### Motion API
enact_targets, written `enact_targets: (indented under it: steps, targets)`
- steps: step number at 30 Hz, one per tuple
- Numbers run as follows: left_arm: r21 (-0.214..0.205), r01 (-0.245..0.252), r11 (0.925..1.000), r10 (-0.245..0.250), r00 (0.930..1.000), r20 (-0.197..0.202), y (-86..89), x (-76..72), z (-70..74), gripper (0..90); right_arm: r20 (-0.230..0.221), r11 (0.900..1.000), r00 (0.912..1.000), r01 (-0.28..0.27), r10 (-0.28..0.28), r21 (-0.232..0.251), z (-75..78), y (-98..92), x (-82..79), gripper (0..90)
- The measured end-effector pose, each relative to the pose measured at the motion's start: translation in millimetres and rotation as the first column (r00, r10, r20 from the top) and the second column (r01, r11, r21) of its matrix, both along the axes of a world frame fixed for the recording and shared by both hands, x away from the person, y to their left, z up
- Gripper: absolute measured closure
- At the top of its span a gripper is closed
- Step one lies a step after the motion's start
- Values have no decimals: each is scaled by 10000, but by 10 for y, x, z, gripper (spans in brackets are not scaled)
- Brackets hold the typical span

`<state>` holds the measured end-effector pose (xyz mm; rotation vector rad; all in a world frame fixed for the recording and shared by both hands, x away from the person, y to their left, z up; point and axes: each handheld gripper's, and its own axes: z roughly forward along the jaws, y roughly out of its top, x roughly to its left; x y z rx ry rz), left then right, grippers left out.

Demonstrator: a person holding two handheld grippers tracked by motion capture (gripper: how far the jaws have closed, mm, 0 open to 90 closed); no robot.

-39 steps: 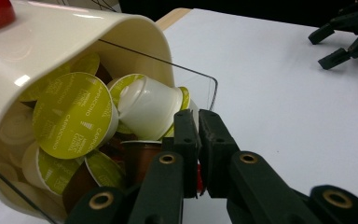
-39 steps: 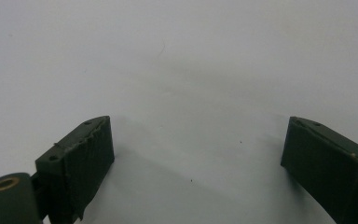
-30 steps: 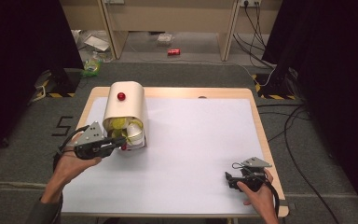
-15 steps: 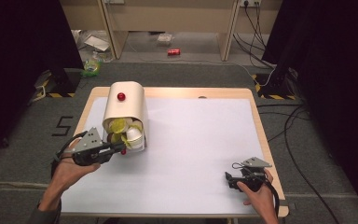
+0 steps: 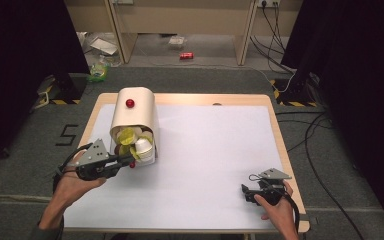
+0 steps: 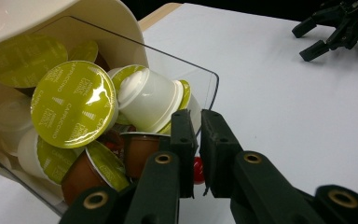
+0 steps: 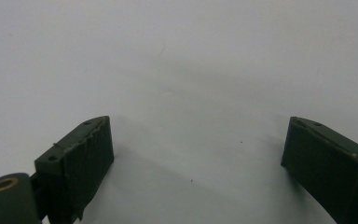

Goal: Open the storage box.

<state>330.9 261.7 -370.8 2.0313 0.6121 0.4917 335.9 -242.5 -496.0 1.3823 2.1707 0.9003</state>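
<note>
Grey carpet surrounds a wooden table (image 5: 275, 145) covered by a white sheet, with cables trailing off to the right and a red can (image 5: 186, 55) lying on the floor beyond the far edge. On the table's left part lies a cream capsule dispenser (image 5: 135, 117) with a red knob (image 5: 129, 103) on top, its clear open mouth facing the person and crammed with coffee capsules (image 6: 74, 103), mostly green-foiled, some white or brown. The left gripper (image 6: 198, 140) sits just at that mouth, at the near right corner of the clear rim; its jaws stand nearly together with only a narrow slit between them, and a small red thing (image 6: 197, 169) shows behind the jaws, too hidden to name. The right gripper (image 5: 248, 192) rests well apart, near the table's near right corner, jaws spread wide over the bare sheet with nothing between them.
</note>
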Motion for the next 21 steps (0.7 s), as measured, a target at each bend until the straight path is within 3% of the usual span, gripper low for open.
enact_targets:
  steps: [12,21]
  targets:
    - [-204,39,9998,-44,9997,-222,24,-30,-17,822,1,10000,10000,-2,2,-2,0,0,0,90]
    - [-298,-218,9993,204,9988,-445,30,-6,-43,770,3,10000,10000,-6,6,-1,0,0,0,90]
